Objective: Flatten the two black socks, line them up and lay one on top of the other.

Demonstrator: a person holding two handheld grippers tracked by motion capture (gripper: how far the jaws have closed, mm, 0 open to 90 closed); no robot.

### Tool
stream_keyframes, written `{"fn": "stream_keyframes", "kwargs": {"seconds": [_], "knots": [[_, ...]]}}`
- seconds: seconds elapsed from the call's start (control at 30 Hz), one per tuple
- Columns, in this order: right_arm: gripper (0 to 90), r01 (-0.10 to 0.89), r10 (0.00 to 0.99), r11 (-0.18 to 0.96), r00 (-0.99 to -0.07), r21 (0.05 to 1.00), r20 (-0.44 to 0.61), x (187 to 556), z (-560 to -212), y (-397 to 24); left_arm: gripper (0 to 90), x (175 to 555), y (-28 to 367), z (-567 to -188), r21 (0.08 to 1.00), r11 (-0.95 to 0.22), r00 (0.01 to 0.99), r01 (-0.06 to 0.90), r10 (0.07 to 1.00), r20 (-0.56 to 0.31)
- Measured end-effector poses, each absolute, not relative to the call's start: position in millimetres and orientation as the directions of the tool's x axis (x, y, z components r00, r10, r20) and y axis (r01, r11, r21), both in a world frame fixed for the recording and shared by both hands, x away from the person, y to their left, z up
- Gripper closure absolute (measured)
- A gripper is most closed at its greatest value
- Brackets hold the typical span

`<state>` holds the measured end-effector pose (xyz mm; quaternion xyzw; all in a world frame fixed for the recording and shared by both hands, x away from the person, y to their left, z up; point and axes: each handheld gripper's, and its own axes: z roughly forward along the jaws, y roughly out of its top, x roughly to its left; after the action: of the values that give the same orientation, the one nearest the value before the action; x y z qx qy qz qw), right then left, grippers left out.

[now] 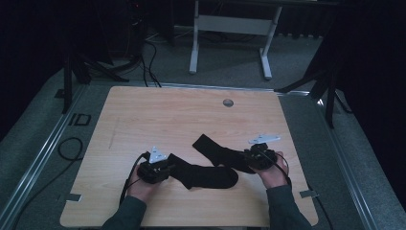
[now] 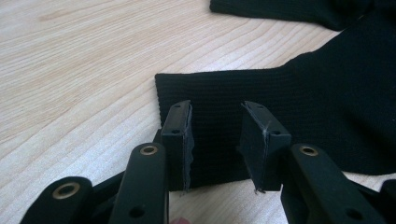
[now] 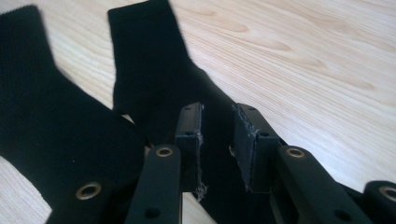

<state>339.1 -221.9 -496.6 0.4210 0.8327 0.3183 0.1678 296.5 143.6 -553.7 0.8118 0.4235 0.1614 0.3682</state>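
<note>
Nearest us, two hands with dark sleeves come in at the table's near edge, each bearing a gripper.

Left gripper [image 1: 162, 167]: we see it at the left end of the nearer black sock [image 1: 206, 176]. In the left gripper view, its jaws stand apart with the sock's ribbed cuff [image 2: 224, 112] lying flat on the wood below and between them; the pads [image 2: 180, 140] do not press on the cloth, so we record it as released.

Right gripper [image 1: 252, 158]: we see it at the right end of the farther black sock [image 1: 218, 151]. In the right gripper view, its jaws stand parted over that sock's end [image 3: 217, 140], the fabric running between them and away toward its cuff; we count no clamp here either.

The two socks overlap near the table's middle, the farther one angling up and left.

Beyond: bare wooden table [image 1: 167, 115], a round grey grommet [image 1: 228, 102], then white desk legs [image 1: 194, 48] on the floor.
</note>
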Motion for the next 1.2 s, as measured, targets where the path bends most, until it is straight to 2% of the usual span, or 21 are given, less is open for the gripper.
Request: {"fn": "stream_keyframes", "kwargs": {"seconds": [0.57,1.0,1.2], "knots": [[70.2,0.543,0.710,0.587,-0.702,0.601,-0.059,372,-504,-168,63.9,297,143,-554,0.730,-0.377,0.592,0.570,0.804,-0.047],[60.7,0.511,0.652,0.656,-0.755,0.556,-0.075,403,-516,-112,64.0,297,144,-553,0.733,-0.371,0.589,0.570,0.807,-0.050],[56.3,0.520,0.655,0.654,-0.753,0.550,-0.067,408,-521,-105,63.9,297,143,-554,0.732,-0.375,0.592,0.569,0.805,-0.047]]}}
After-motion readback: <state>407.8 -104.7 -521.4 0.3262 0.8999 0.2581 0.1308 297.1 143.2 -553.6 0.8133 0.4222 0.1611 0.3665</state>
